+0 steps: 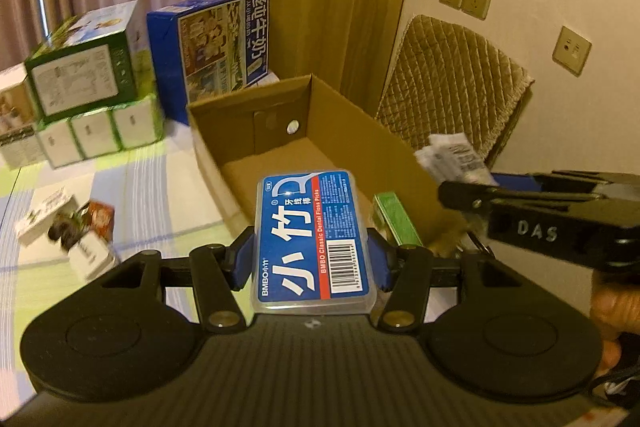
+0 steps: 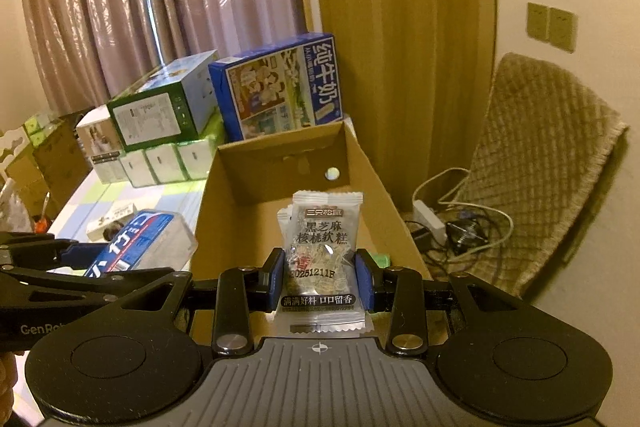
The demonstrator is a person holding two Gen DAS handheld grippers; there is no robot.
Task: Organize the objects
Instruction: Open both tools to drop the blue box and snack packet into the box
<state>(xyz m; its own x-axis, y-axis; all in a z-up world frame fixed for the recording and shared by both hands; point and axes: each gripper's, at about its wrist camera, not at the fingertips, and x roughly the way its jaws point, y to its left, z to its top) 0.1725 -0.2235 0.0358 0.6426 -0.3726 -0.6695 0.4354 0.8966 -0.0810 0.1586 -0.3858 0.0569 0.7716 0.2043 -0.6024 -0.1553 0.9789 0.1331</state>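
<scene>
Left wrist, floss box [image 1: 316,239] lengthwise along gripper [image 1: 316,259]

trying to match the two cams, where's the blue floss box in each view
Left wrist: floss box sits at centre bottom, clamped in the left tool, label facing the camera.
Right wrist: the same box is at lower left, seen side-on, tilted, beside the cardboard box.
Shared landmark: the open cardboard box with a round hole in its far wall, just beyond both tools.
</scene>
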